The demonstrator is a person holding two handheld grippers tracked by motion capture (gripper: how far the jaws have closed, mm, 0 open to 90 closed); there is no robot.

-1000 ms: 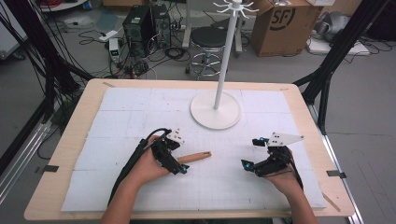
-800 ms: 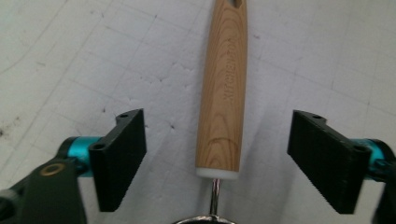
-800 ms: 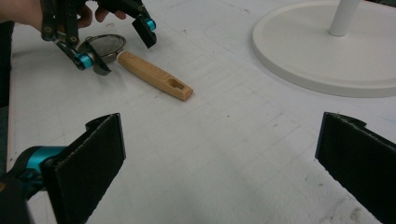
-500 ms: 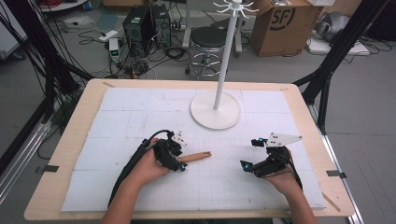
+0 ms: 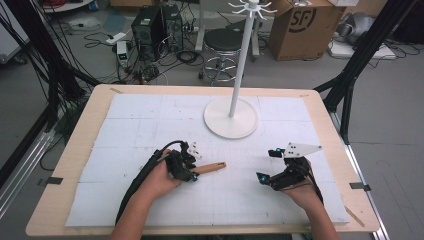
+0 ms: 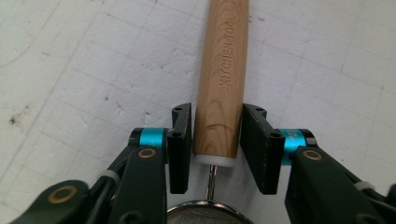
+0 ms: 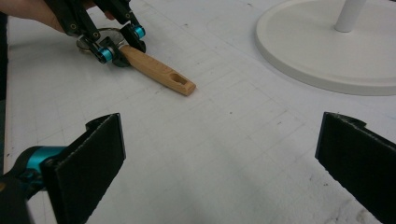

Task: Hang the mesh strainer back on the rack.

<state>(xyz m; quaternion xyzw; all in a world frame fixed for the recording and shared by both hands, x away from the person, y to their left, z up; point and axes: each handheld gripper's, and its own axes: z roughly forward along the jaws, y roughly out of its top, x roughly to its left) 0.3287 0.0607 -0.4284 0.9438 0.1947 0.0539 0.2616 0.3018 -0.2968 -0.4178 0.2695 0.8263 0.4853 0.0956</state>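
Since the earlier frames, the left gripper point(image 5: 192, 170) has slid a little up along the wooden handle point(image 5: 210, 167) toward the person, and the handle has shifted slightly on the table; the right gripper point(image 5: 267, 167) has barely moved.

High view: a person's forearms enter from the bottom over a white gridded mat point(image 5: 150, 115) on a wooden table point(image 5: 80, 135). The left gripper sits over the near end of the handle, which lies flat and points right, toward the middle of the mat. The right gripper hovers well apart to the right, holding nothing. A white stand point(image 5: 231, 117) with a round base and tall pole with hooks on top is farther back, probably where the utensil will be hung.

Left gripper view: the two black jaws straddle the light wood handle point(image 6: 222, 79), stamped "KITCHEN TOOL", near the end where a thin metal stem leads to a round metal rim point(image 6: 208, 217). The left jaw looks to be touching the wood; a thin gap shows on the right, so the tongs appear not fully pressed yet.

Right gripper view: its own jaws are spread wide over bare mat. Beyond them lies the handle point(image 7: 159, 72), with a hanging hole at its free end, the left gripper point(image 7: 116, 44) at its far end, and the stand's base point(image 7: 327, 46) at upper right.
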